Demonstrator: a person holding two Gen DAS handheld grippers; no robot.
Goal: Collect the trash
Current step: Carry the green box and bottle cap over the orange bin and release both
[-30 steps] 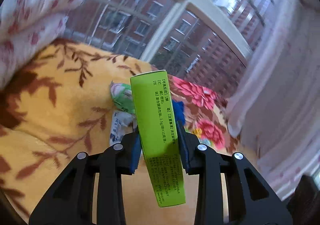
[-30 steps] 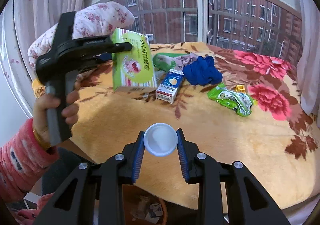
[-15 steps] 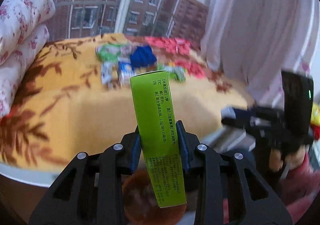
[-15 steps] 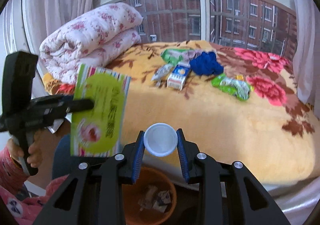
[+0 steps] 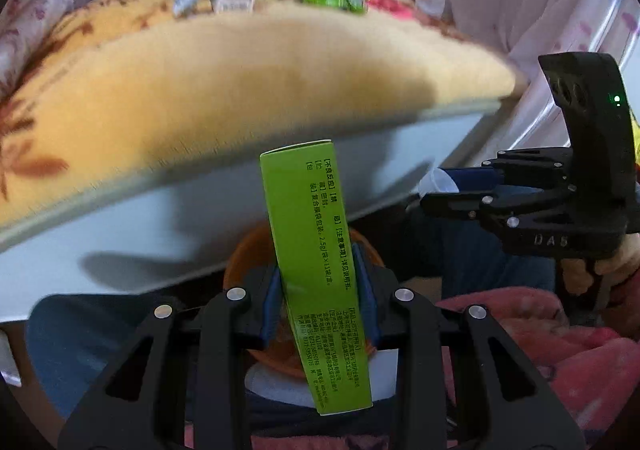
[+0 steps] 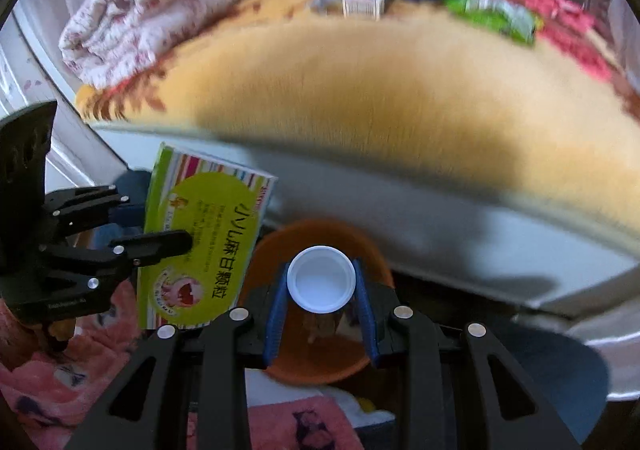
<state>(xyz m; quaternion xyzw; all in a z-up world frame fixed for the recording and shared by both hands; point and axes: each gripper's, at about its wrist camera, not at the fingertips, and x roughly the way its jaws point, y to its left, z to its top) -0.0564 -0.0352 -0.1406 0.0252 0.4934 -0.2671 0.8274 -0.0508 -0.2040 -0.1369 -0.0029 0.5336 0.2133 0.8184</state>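
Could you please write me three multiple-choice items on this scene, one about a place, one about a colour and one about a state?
1. Where is the orange bin?
A. On the blanket
B. Below the bed edge, under both grippers
C. On the windowsill

2. What colour is the cup in the right gripper?
A. White
B. Red
C. Black

3. What is the state of the left gripper?
A. Open and empty
B. Shut on nothing
C. Shut on the green box

Answers: 1 B, the bin shows beneath the fingers in both wrist views. 2 A, the cup's rim and inside are white. 3 C, both pads press the box's sides.
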